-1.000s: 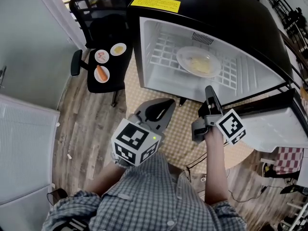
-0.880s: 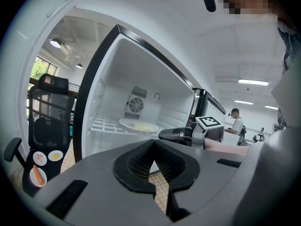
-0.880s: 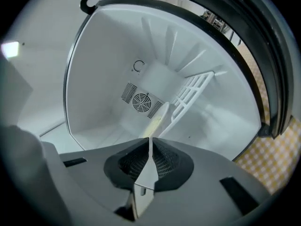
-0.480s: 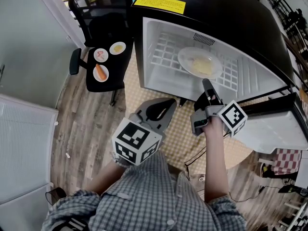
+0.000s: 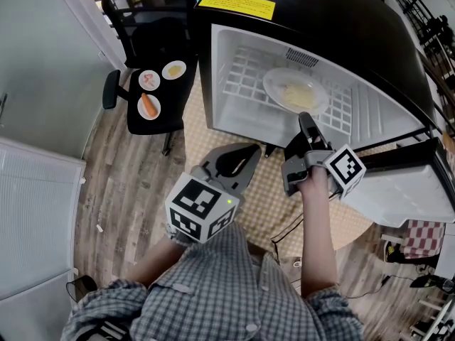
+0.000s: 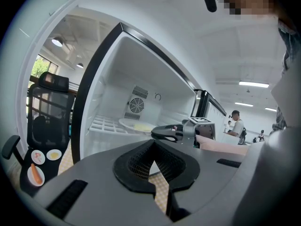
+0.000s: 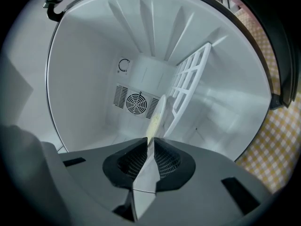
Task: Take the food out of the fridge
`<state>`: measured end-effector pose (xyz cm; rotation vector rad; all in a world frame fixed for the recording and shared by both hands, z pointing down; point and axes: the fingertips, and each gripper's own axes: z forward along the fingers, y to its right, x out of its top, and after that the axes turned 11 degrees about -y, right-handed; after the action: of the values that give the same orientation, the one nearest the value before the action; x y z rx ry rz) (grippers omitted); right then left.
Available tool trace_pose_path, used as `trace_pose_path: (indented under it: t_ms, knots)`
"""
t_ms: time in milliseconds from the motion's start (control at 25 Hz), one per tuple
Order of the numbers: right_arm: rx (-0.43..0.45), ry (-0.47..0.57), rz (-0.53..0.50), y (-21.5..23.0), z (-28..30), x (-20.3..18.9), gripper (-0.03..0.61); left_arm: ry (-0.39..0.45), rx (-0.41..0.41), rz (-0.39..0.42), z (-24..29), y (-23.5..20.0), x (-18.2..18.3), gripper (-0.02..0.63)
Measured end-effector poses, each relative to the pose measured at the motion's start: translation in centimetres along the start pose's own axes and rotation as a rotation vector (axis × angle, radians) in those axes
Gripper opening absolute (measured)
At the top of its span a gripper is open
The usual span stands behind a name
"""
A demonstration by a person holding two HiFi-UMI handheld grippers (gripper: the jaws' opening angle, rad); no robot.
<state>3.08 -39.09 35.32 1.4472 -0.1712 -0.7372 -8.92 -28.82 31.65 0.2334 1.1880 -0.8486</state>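
Observation:
A white plate (image 5: 295,91) of pale yellow food lies on the wire shelf (image 5: 242,73) inside the open fridge (image 5: 227,123). My right gripper (image 5: 304,121) reaches into the fridge opening, rolled on its side, at the plate's near rim. In the right gripper view the plate (image 7: 159,112) shows edge-on and runs down between the jaws of my right gripper (image 7: 149,142), which close narrowly on its rim. My left gripper (image 5: 250,151) hangs shut and empty in front of the fridge, over the checked mat. The left gripper view shows my left gripper (image 6: 154,145), the plate (image 6: 134,125) and the right gripper (image 6: 162,132).
A black office chair (image 5: 153,30) left of the fridge carries three small plates; one plate holds a carrot (image 5: 148,106). The fridge door (image 5: 398,183) stands open at right. A checked mat (image 5: 263,204) covers the floor below. A person (image 6: 235,121) stands far behind.
My right gripper has moved up toward the fridge to the plate's rim and rolled about its own axis. The left gripper has stayed still.

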Motion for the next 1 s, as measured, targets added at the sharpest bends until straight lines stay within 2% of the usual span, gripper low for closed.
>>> trace_pose_path:
  t_ms: [720,1000]
  knots:
    - [0.032,0.014,0.102,0.54,0.49,0.4,0.012,0.002,-0.001,-0.012,0.54,-0.25,-0.1,0.006]
    - [0.039,0.006,0.107,0.28,-0.14,-0.23,0.011,0.004,-0.026,-0.036,0.93,-0.07,-0.11,0.006]
